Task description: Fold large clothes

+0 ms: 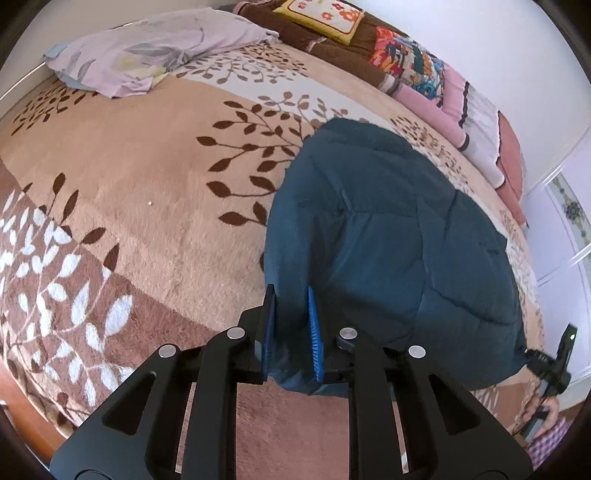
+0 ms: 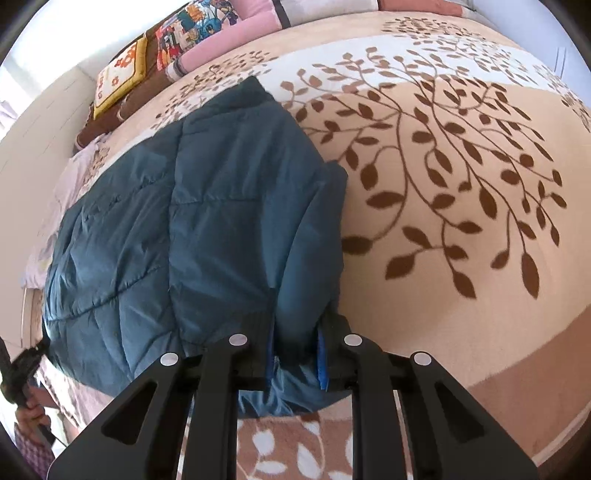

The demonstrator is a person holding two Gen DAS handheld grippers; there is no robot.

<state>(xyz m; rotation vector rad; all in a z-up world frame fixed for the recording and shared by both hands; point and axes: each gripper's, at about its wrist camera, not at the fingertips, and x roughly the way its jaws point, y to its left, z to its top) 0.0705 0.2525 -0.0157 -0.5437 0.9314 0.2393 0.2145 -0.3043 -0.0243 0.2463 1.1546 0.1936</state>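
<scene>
From the left wrist we see our left gripper [image 1: 291, 295] clamped on the near hem of the jacket [image 1: 388, 236] — the teal quilted cloth fills the gap between the blue pads [image 1: 314, 332] and bulges out below them. The jacket lies spread on the blanket [image 1: 147, 177], a tan plush cover with brown leaf sprigs, and reaches away from us toward the right. A lilac pillow [image 1: 147, 51] sits at the far left, well apart from the jacket, and a yellow cushion [image 1: 325, 16] rests on a row of folded bedding along the wall. At the lower right edge our right gripper [image 1: 550, 365] shows at the jacket's other corner, with a hand [image 1: 546, 413] below it. From the right wrist we see that gripper [image 2: 295, 332] closed on a thick fold of the jacket [image 2: 192, 206] at its near right corner — cloth packed between the pads [image 2: 322, 358]. The blanket [image 2: 443, 184] lies bare to the right, and the left gripper [image 2: 18, 365] shows small at the left edge.
</scene>
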